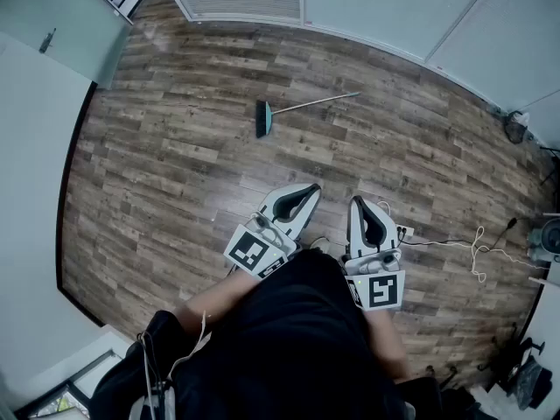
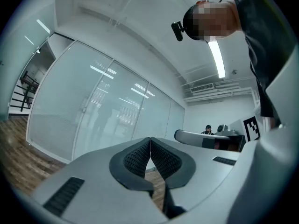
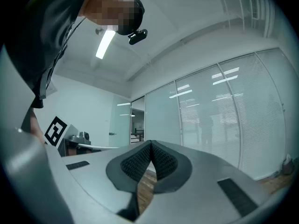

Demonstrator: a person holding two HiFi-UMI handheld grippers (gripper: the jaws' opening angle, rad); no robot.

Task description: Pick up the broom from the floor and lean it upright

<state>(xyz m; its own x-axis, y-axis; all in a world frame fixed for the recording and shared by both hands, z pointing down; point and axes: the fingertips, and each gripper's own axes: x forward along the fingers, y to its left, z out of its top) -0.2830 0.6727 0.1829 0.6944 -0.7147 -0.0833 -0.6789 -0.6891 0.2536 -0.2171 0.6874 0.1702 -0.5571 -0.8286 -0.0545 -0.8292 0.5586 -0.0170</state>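
broom: teal-headed broom with a thin pale metal handle point(image 1: 302, 106), lying flat on the brown wood-plank floor point(image 1: 175, 164), far side of the room near the glass wall, head to the left, handle running right
left claw: white two-jaw left gripper point(image 1: 311, 188), held near the person's body, clenched with the black ribbed pads meeting, nothing between them
right claw: white two-jaw right gripper point(image 1: 357, 201), just beside the left one, also clenched and empty
gap: both claws well apart from the broom, pointing level
done: nothing, broom not picked up
left: walk to the broom, open a claw, grip the handle, lift, lean it upright
clutter: white cable point(image 1: 477, 252) on the floor at right
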